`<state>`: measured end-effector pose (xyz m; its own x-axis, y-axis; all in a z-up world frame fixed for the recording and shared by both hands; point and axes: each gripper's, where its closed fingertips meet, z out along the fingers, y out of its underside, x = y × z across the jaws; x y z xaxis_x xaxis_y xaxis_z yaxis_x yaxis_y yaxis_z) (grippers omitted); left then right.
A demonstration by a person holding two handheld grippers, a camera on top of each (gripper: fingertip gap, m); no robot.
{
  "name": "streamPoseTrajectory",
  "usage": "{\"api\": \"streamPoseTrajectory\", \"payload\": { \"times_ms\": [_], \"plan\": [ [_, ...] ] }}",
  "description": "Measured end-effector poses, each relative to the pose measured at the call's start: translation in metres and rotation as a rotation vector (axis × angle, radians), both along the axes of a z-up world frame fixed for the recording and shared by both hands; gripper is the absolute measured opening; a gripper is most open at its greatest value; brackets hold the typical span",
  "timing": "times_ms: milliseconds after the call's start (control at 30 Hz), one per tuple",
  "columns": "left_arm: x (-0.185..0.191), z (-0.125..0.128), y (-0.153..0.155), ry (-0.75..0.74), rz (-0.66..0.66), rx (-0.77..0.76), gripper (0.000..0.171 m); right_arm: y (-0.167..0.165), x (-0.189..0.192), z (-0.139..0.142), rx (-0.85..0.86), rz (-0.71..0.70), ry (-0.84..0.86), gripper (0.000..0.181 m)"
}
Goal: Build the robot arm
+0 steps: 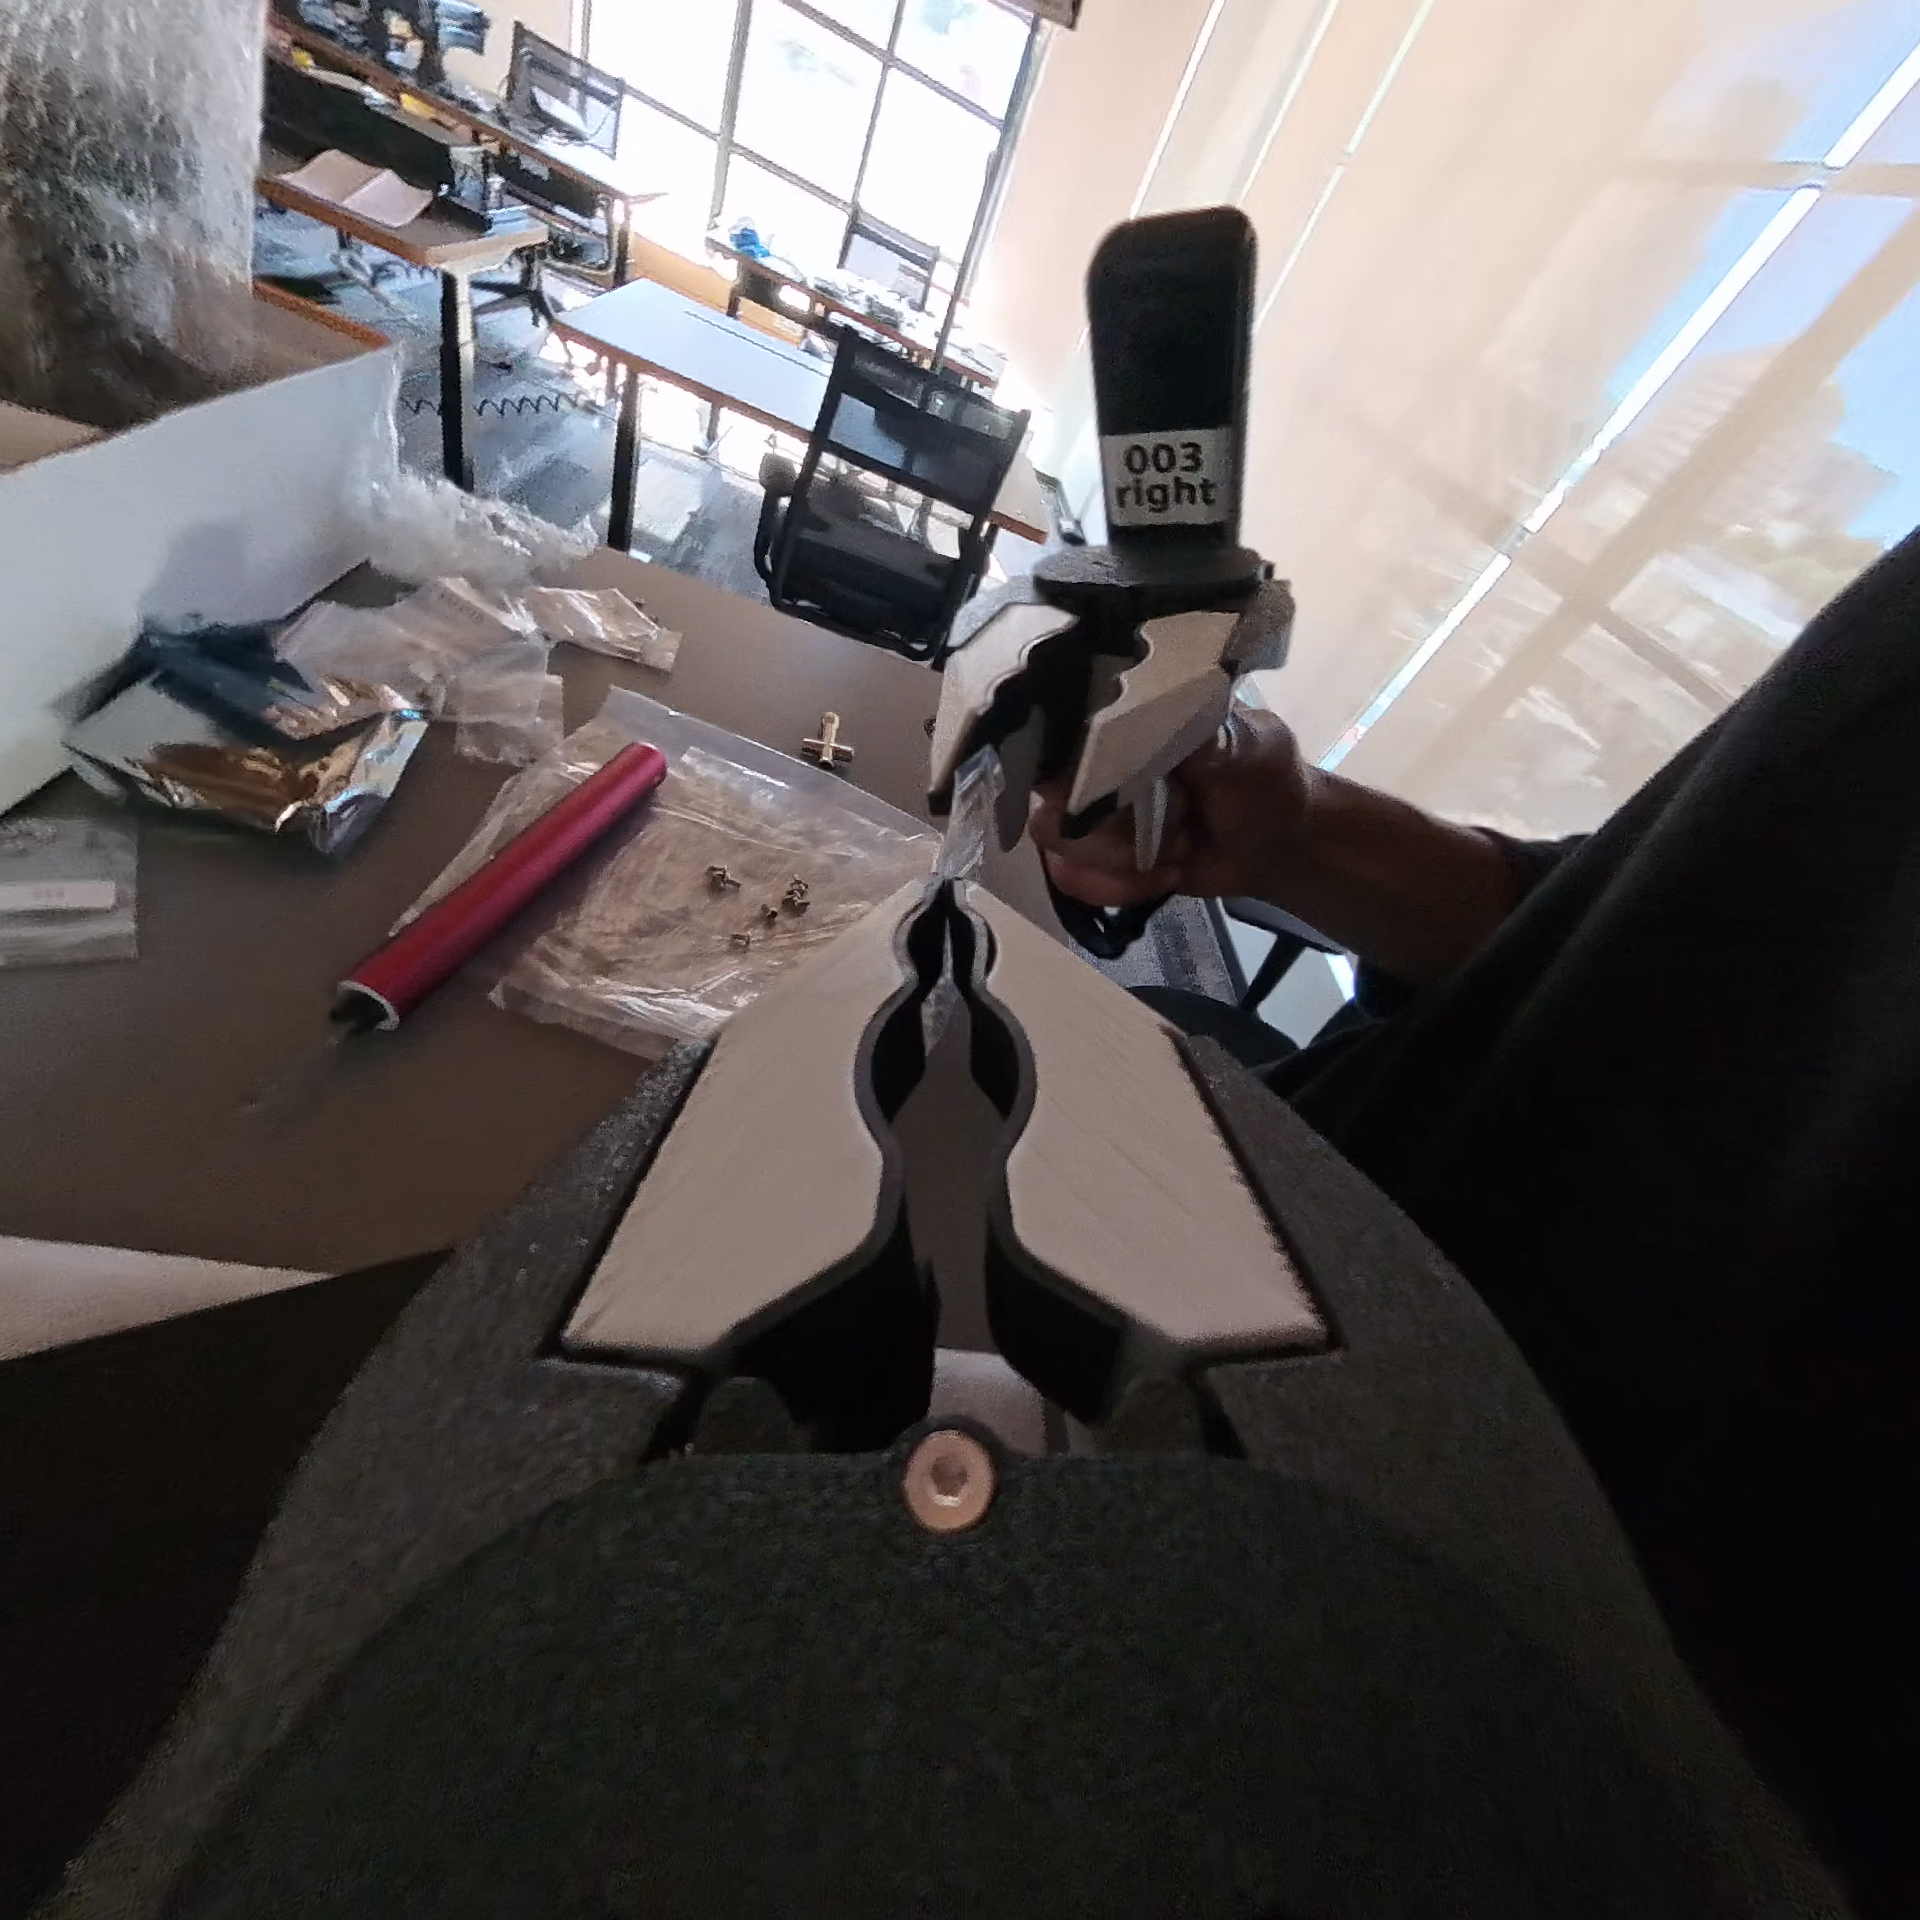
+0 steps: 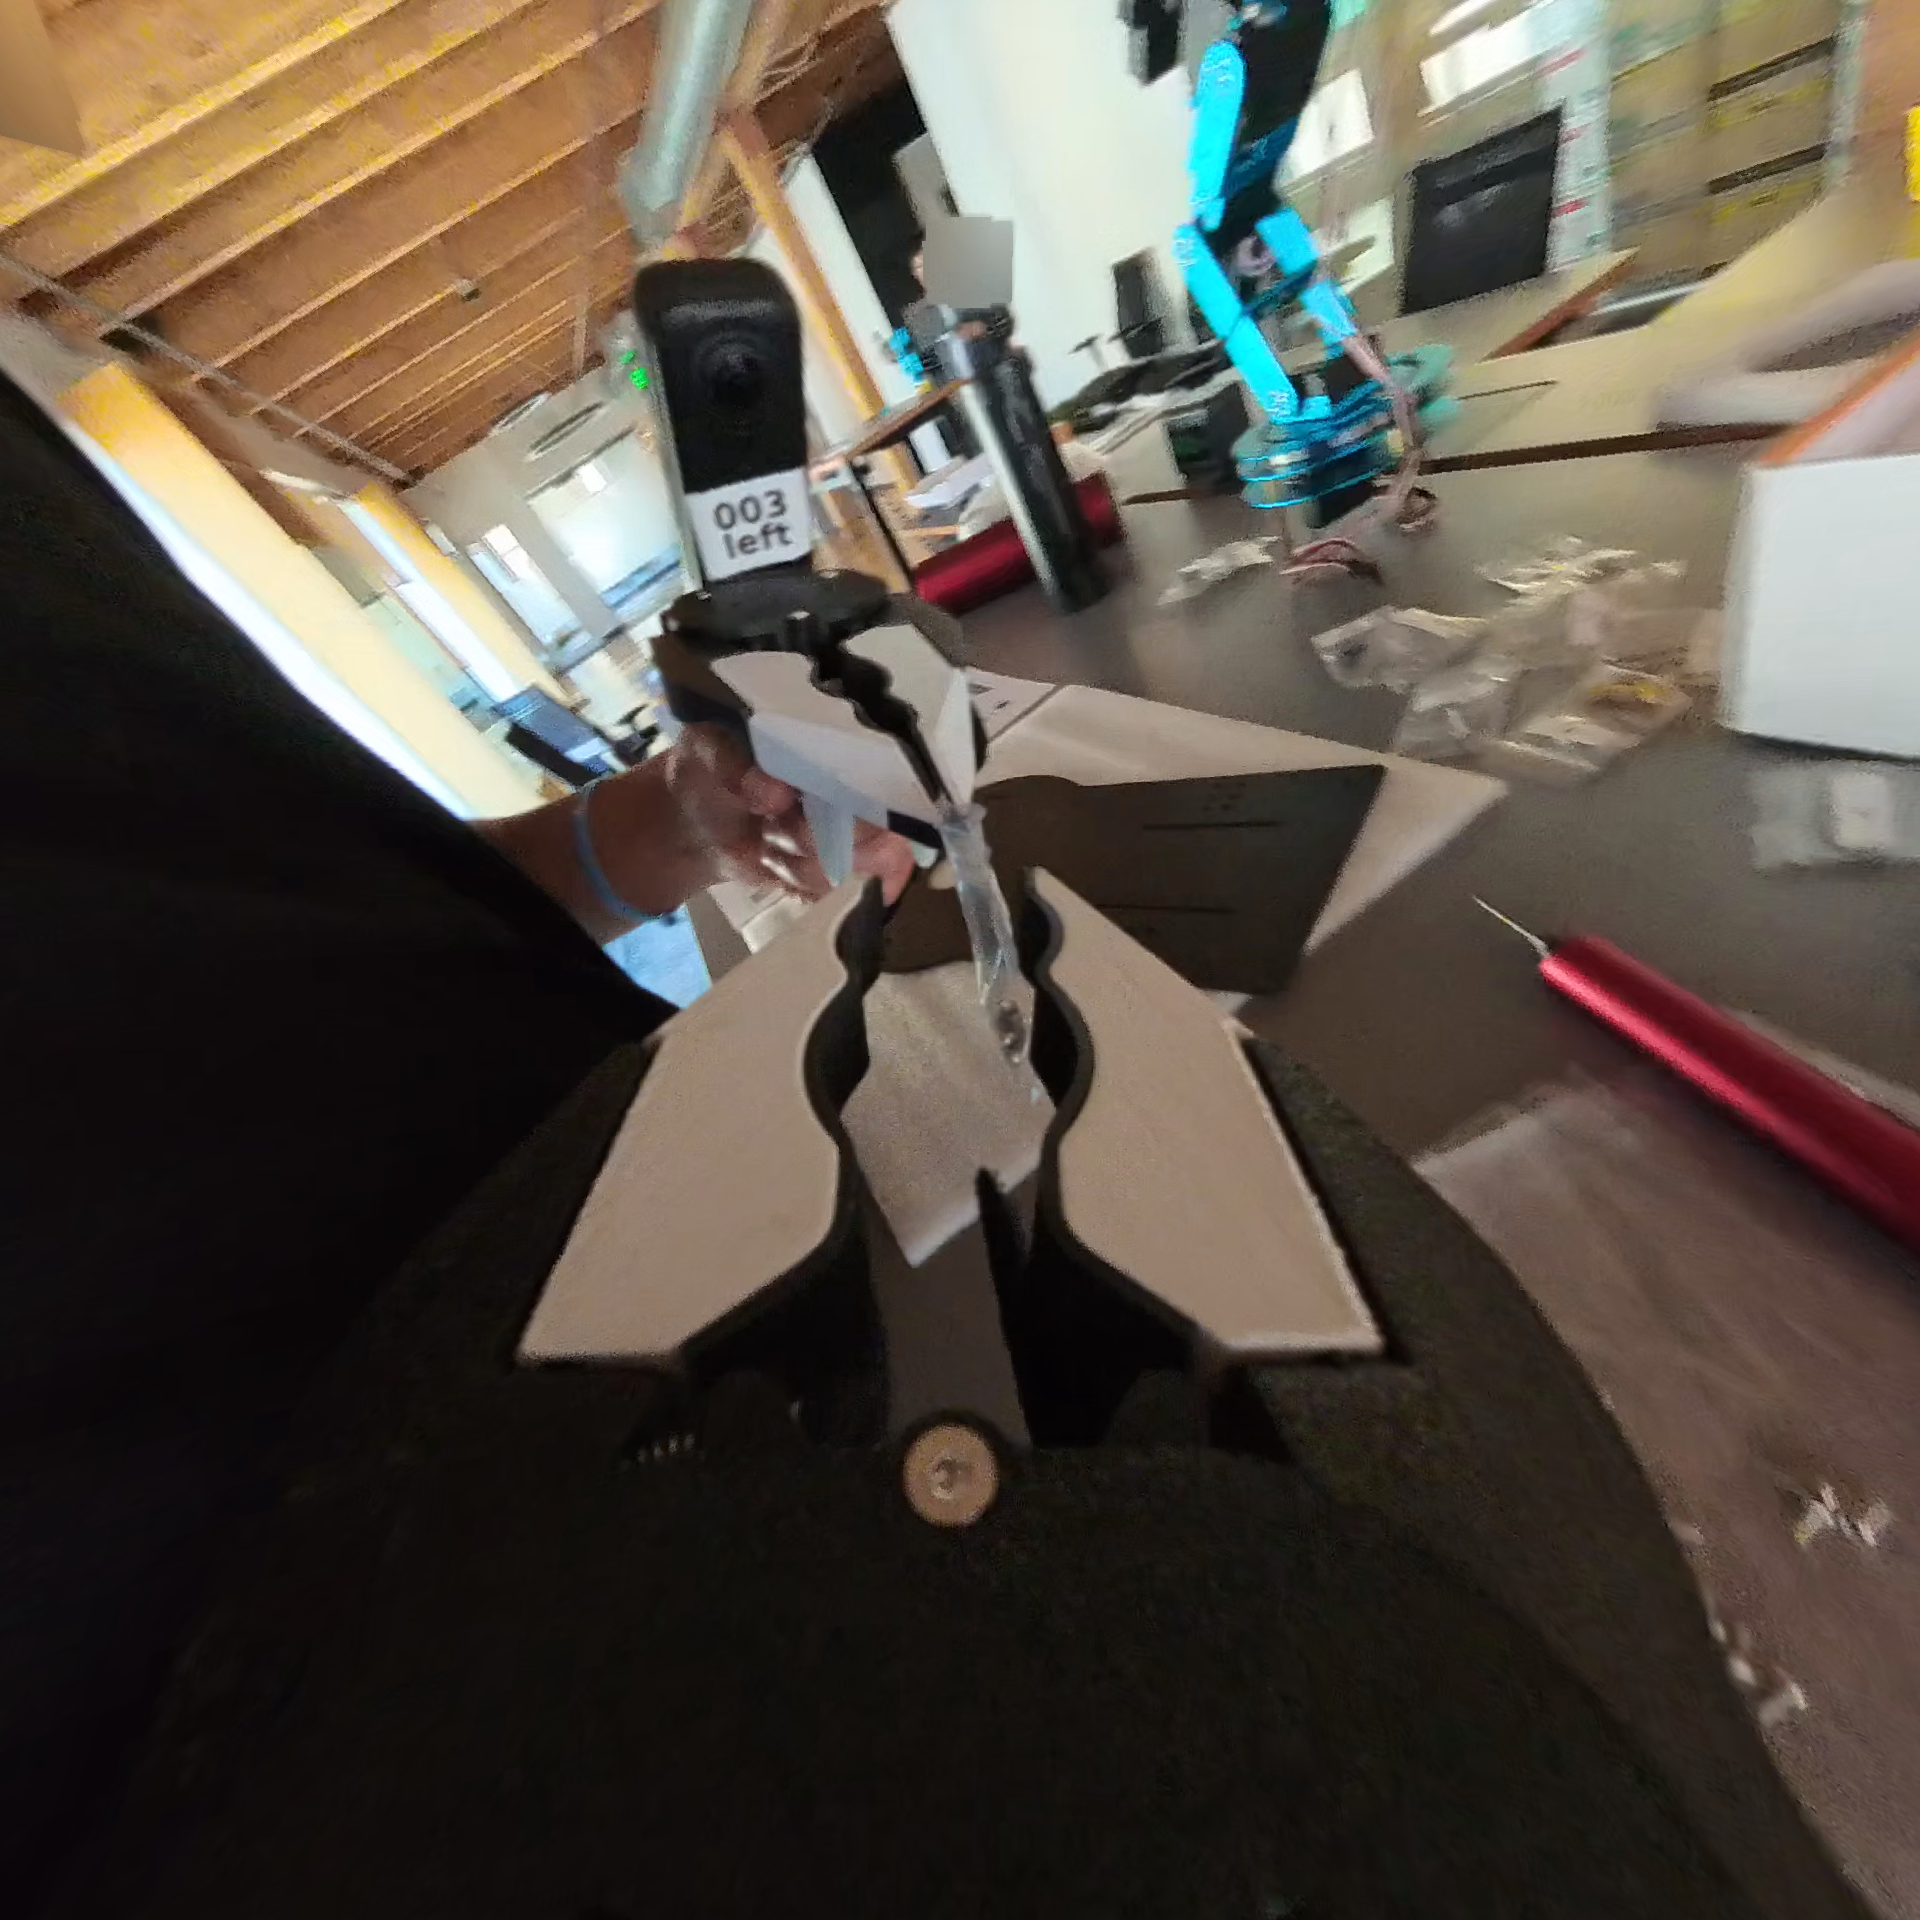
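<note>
Pinching crinkly clear bag (image 2: 987, 935): left tongs (image 1: 948, 896), closed.

wrist views face each other | close | share red tube (image 1: 506, 884)

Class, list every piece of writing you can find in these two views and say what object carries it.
White sticker atop the right gripper: printed, wording withheld.
Matching sticker atop the left gripper: likewise withheld.
Plastic packets: too blurred to read.
</note>
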<state>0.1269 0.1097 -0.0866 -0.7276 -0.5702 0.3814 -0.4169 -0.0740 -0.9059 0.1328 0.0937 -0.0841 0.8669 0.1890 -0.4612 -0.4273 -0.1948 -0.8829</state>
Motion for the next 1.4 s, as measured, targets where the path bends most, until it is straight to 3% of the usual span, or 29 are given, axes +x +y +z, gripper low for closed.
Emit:
{"api": "streamPoseTrajectory", "payload": {
  "times_ms": [133,467,900,1000,1067,1300,1400],
  "plan": [
    [-0.004,0.009,0.008,-0.025,-0.025,0.018,0.000,0.010,-0.004,0.011,0.022,0.024,-0.084,0.002],
    [-0.017,0.014,0.014,-0.033,-0.013,-0.030,0.000,0.018,-0.010,0.010,0.004,0.029,-0.119,0.007],
    [-0.025,0.020,0.021,-0.035,0.022,-0.094,0.000,0.024,-0.018,0.015,0.031,0.063,-0.141,0.000],
    [-0.025,0.024,0.020,-0.041,0.031,-0.142,0.030,0.025,-0.019,0.020,0.047,0.086,-0.088,0.000],
    [-0.025,0.022,0.018,-0.042,0.024,-0.145,0.030,0.027,-0.022,0.024,0.067,0.105,-0.052,0.000],
    [-0.027,0.023,0.013,-0.081,0.017,-0.161,0.002,0.036,-0.033,0.028,0.076,0.156,-0.015,0.000],
    [-0.031,0.025,0.013,-0.100,0.003,-0.170,0.000,0.038,-0.034,0.028,0.075,0.165,-0.005,0.000]
  ]
}}
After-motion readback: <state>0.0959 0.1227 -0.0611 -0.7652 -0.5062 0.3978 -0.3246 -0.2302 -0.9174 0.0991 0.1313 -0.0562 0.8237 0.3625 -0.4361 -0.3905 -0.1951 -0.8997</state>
